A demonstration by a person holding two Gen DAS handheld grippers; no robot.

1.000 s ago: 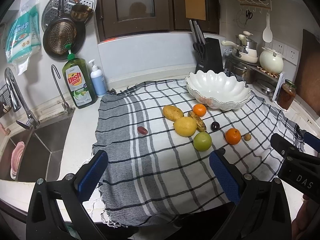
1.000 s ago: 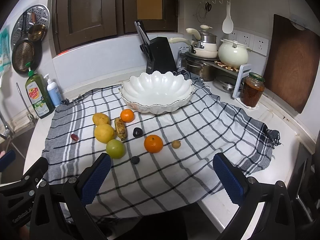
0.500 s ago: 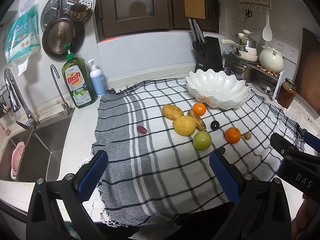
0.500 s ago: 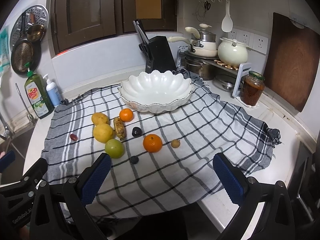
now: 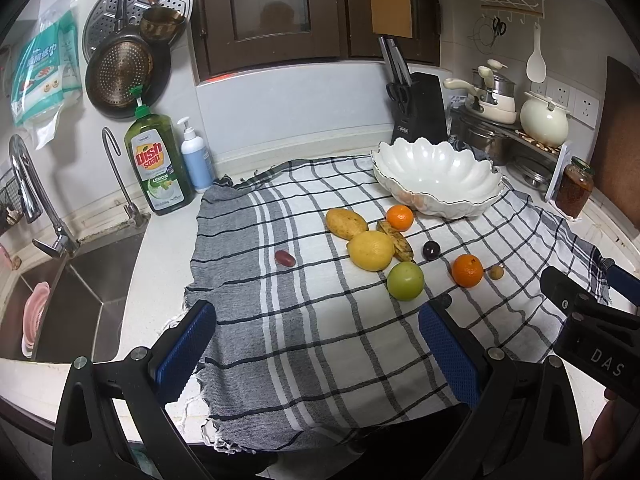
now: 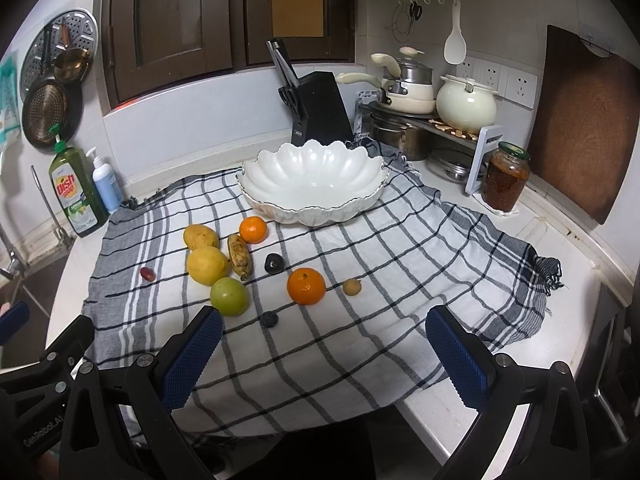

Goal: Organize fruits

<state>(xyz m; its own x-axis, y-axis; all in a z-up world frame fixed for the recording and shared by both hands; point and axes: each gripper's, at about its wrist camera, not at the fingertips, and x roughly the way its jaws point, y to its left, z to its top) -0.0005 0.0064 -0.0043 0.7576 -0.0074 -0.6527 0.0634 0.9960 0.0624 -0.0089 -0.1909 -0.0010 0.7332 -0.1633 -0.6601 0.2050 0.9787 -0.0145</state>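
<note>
- Comparing with a second ago, almost nothing has changed — both views drift only a touch, and no fruit has shifted.
- Left gripper point(image 5: 316, 344) and right gripper point(image 6: 320, 344) hang with jaws spread wide, holding nothing, so the task looks unstarted.
- Fruits lie loose on the checked cloth point(image 6: 400, 264): near orange point(image 6: 306, 286), green apple point(image 6: 229, 296), lemon point(image 6: 207, 265) at 11 o'clock of the right gripper.
- White bowl point(image 6: 316, 182) sits empty at 12 o'clock, just beyond the far orange point(image 6: 253, 229).
- Open cloth lies toward 3 o'clock — the counter edge point(image 6: 500, 392) drops away near the right finger.
</note>
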